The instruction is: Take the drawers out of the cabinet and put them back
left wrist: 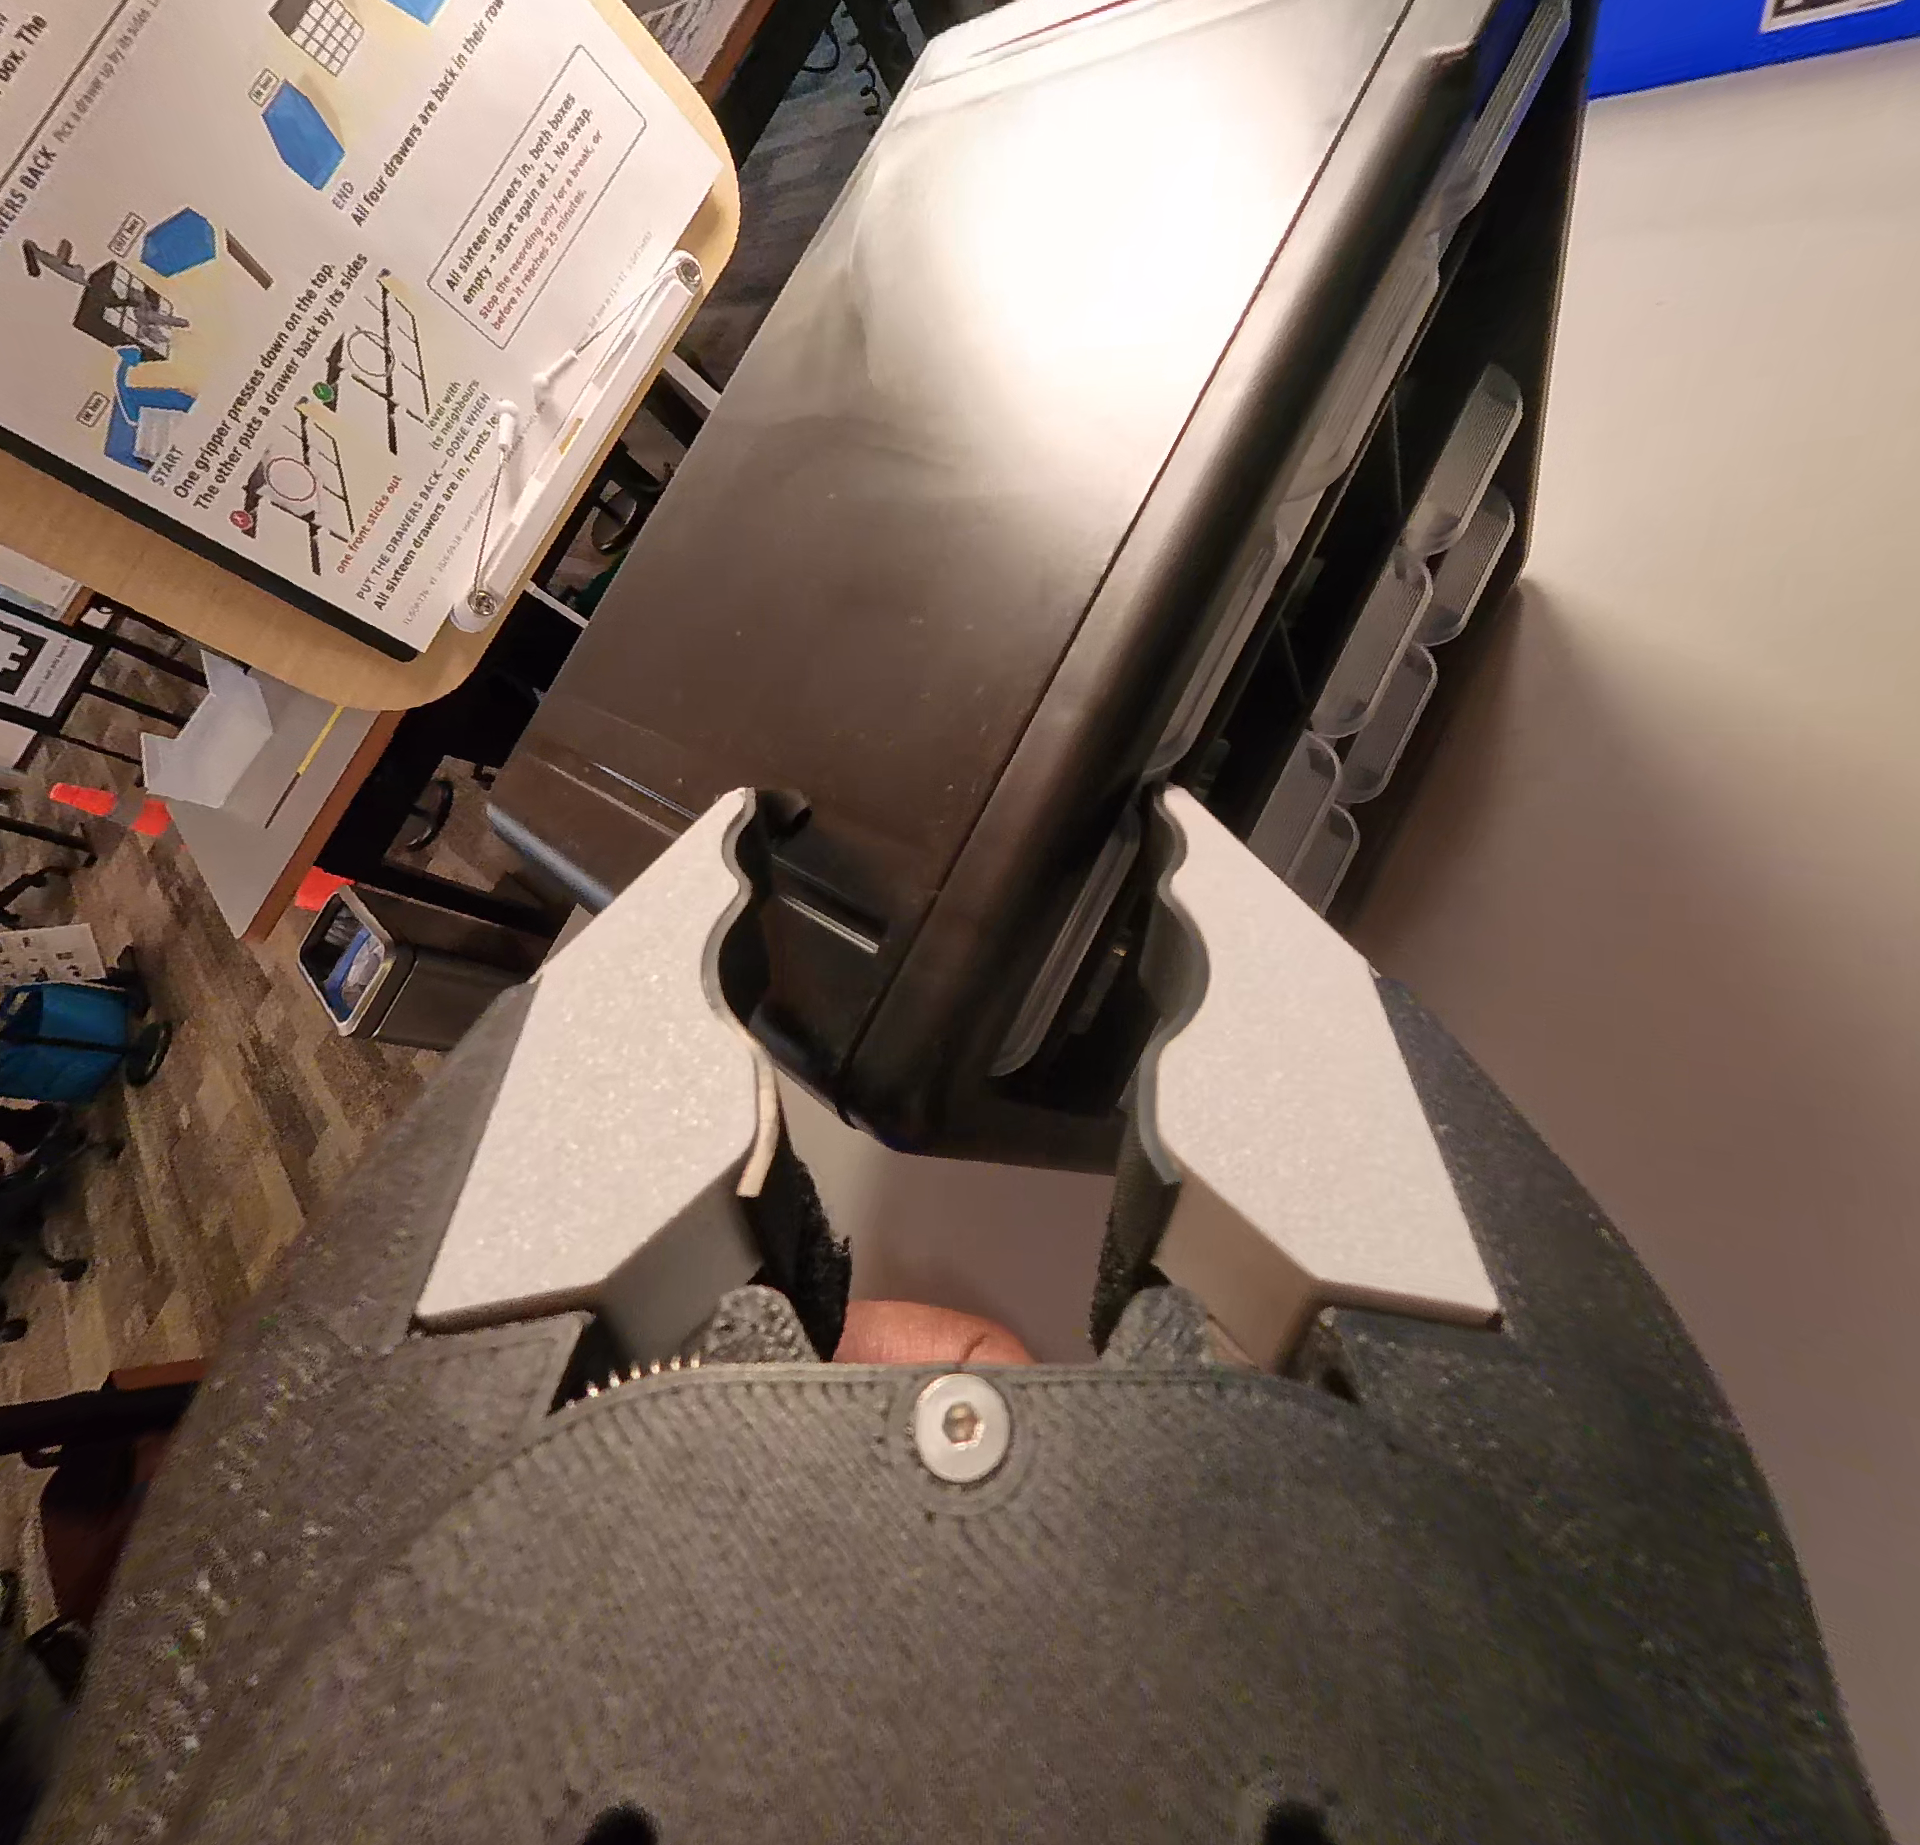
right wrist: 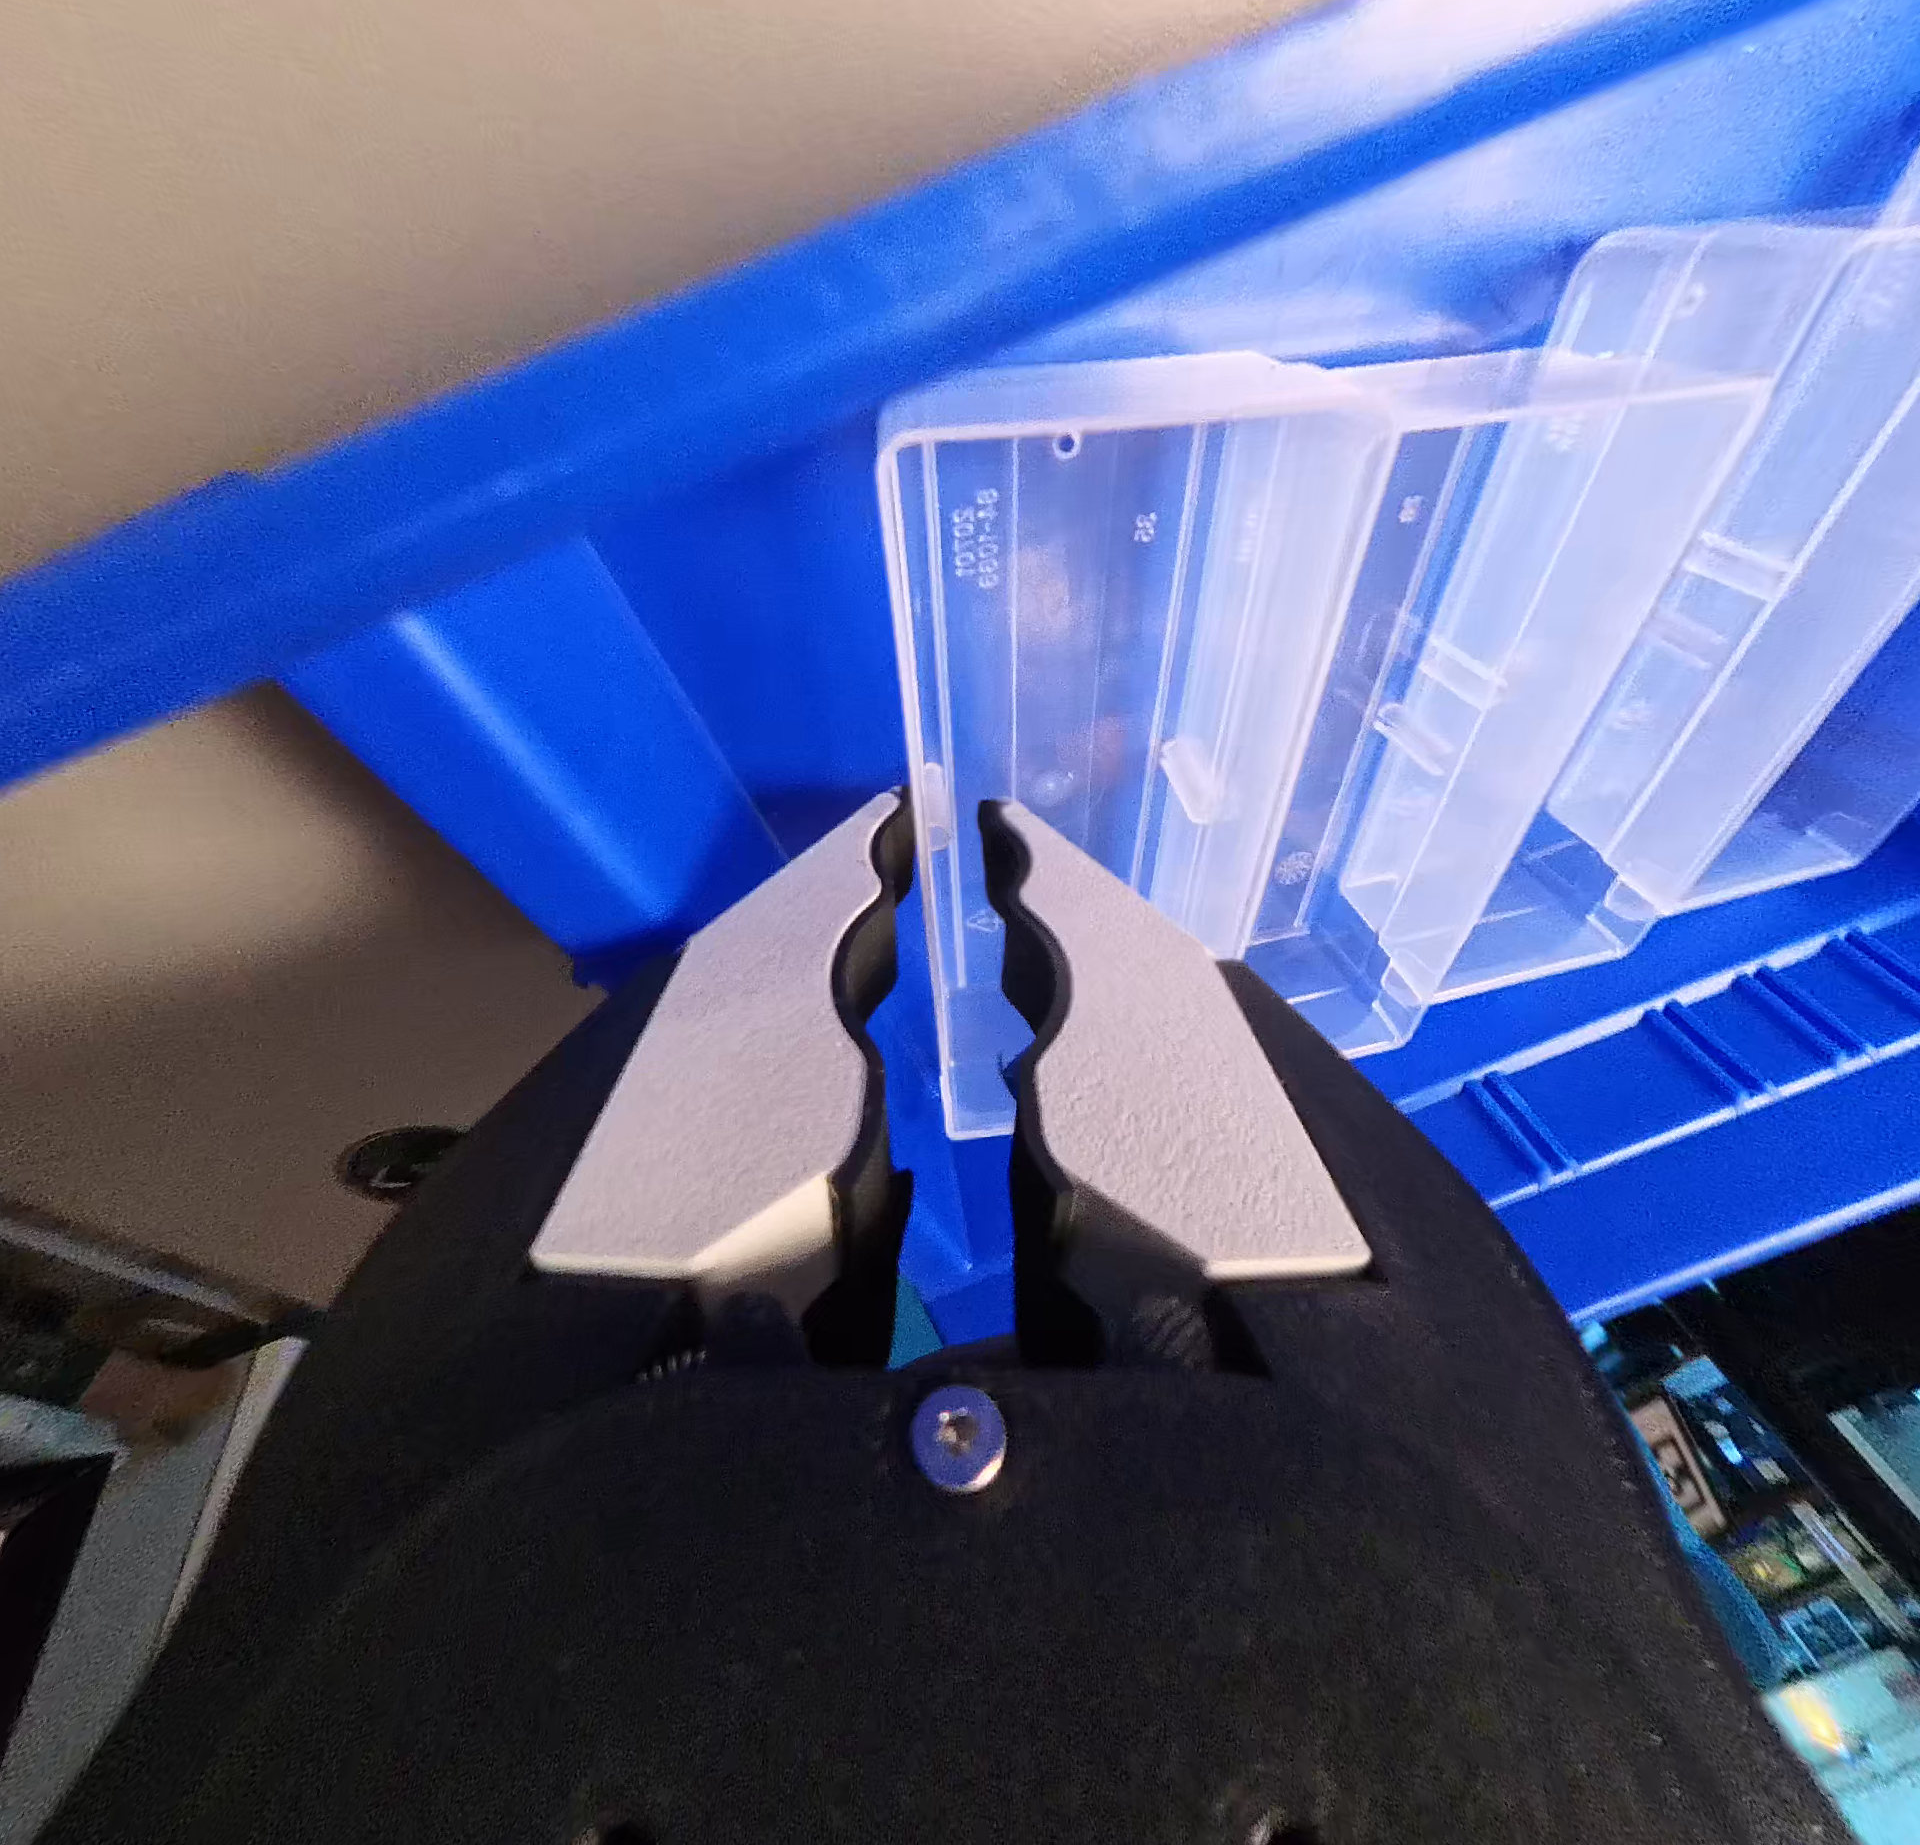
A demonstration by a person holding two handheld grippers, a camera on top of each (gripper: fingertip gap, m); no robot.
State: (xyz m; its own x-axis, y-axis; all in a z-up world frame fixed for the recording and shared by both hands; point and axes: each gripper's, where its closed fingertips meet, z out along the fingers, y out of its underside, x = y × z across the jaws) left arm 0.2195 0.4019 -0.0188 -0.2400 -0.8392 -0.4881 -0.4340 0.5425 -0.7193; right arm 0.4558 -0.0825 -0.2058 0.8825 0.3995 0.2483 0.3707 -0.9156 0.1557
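In the left wrist view the black cabinet (left wrist: 935, 393) stands on the table, with clear drawers (left wrist: 1382, 694) in its front on the right. My left gripper (left wrist: 954, 803) is open wide and empty. Its fingers straddle the cabinet's near top edge. In the right wrist view my right gripper (right wrist: 940, 808) is over the blue bin (right wrist: 623, 507). Its jaws are slightly apart around the side wall of a clear drawer (right wrist: 1070, 600) that stands in the bin. The wall lies by the left pad (right wrist: 883, 860), and a gap shows at the right pad (right wrist: 1013, 860).
Two more clear drawers (right wrist: 1507, 652) lean in the bin to the right. A board with an instruction sheet (left wrist: 312, 237) stands left of the cabinet. The blue bin (left wrist: 1714, 29) sits beyond the cabinet on the beige table (left wrist: 1714, 652). The floor and a small waste bin (left wrist: 348, 954) lie lower left.
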